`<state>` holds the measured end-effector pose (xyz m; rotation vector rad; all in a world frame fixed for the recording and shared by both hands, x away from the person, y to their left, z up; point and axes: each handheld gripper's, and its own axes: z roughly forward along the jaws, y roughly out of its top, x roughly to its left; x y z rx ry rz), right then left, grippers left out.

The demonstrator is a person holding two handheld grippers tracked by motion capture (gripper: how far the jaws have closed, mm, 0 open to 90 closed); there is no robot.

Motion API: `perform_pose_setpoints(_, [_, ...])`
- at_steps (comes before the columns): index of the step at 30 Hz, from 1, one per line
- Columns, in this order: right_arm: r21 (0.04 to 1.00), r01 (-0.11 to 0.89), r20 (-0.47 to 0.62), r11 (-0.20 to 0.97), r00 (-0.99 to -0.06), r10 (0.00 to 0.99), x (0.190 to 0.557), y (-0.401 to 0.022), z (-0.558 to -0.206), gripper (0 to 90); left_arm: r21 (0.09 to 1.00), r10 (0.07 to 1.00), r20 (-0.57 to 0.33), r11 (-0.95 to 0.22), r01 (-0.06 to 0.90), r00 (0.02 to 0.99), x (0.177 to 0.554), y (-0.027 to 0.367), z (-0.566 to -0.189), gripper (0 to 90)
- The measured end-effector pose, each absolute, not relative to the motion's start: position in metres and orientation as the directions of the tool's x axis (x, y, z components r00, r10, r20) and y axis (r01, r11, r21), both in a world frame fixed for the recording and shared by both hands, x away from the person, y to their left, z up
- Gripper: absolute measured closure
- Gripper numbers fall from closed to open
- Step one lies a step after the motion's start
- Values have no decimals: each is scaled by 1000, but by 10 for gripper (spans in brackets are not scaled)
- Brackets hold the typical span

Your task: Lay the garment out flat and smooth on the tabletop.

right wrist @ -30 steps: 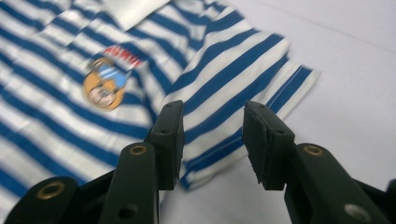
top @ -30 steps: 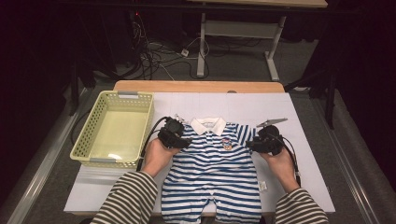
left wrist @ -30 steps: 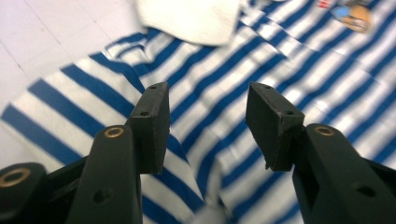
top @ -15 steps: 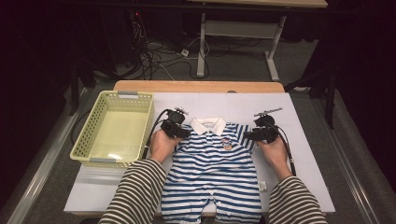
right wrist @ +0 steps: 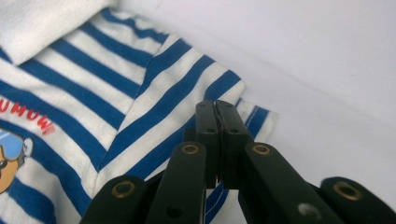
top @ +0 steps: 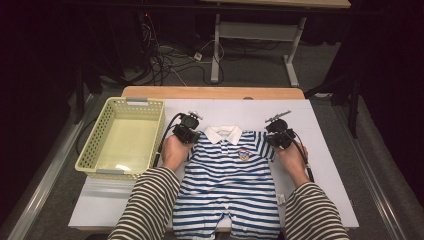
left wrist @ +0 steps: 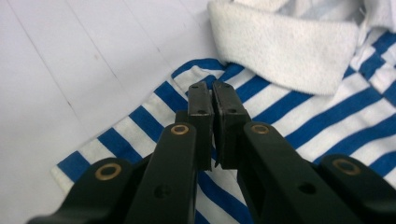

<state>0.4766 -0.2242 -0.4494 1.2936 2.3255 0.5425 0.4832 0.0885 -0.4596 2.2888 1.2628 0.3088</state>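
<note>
High view: blue-and-white striped baby romper lies flat, front up, on the white table, collar away from the person and legs toward the near edge. White polo collar at the top, small round badge on the chest, short sleeves spread to each side. Left gripper sits at the romper's left shoulder, right gripper at its right sleeve, one hand behind each, striped sleeves coming in from the bottom. Yellow-green plastic basket stands left of the romper, just beside the left forearm. Cables and desk legs on the floor beyond the table.

Left gripper view: jaws have just been closing and now stand together, tips over the striped shoulder fabric next to the sleeve hem. Cloth seems pinched between the pads, a little fabric showing in the slit. White terry collar lies up and to the right of the tips, bare table on the left.

Right gripper view: jaws have just been closing too, pads now pressed together on the edge of the striped short sleeve. Stripes run diagonally; sleeve seam is visible. Part of a cartoon print with red lettering shows at the left edge, collar corner at the top left, white table on the right.
</note>
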Motion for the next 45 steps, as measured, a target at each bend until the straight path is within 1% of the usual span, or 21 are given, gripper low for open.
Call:
perform_pose_setpoints(5, [542,693,-187,475,-452,872,486,-230,-439,899,554,846,-18,-436,710,533,494,85,-448,848])
perform_pose_setpoints(10, [558,681,-207,474,-439,874,496,-227,-430,897,563,849,17,-444,697,527,503,81,-439,846])
perform_pose_setpoints(12, [568,674,-211,473,-436,875,499,-226,-426,897,569,852,17,-439,696,523,505,81,-439,844])
perform_pose_setpoints(14, [573,672,-205,468,-435,877,501,-225,-426,893,555,851,8,-441,706,525,507,80,-444,837])
perform_pose_setpoints(15, [568,676,-204,470,-437,876,502,-225,-428,887,536,848,9,-451,713,529,508,79,-448,824])
perform_pose_setpoints(16, [554,687,-200,471,-440,876,503,-225,-431,859,525,846,10,-458,718,532,508,78,-451,796])
perform_pose_setpoints(18, [525,716,-181,459,-433,883,505,-228,-438,781,520,846,-4,-454,723,534,507,77,-453,706])
perform_pose_setpoints(21, [538,727,-143,426,-419,896,501,-234,-439,710,535,848,-6,-445,718,530,502,76,-447,580])
perform_pose_setpoints(23, [554,727,-122,406,-411,903,495,-239,-434,670,541,846,-9,-445,714,534,497,76,-440,521])
perform_pose_setpoints(25, [587,713,-95,383,-409,907,486,-244,-426,659,550,838,-13,-450,703,546,489,75,-433,490])
perform_pose_setpoints(28, [609,690,-75,391,-441,894,465,-246,-419,631,567,821,-25,-459,684,571,473,76,-426,472])
perform_pose_setpoints(30, [619,681,-40,391,-469,882,449,-246,-419,607,574,809,-35,-465,674,587,461,77,-424,469])
perform_pose_setpoints(34, [600,687,-6,410,-509,861,420,-247,-428,575,580,779,-51,-486,653,625,437,81,-426,464])
perform_pose_setpoints(37, [595,698,44,398,-523,851,404,-250,-437,549,583,755,-62,-504,638,653,420,84,-432,463])
perform_pose_setpoints(45, [570,698,56,433,-559,827,376,-249,-458,592,579,725,-84,-523,626,683,376,101,-457,464])
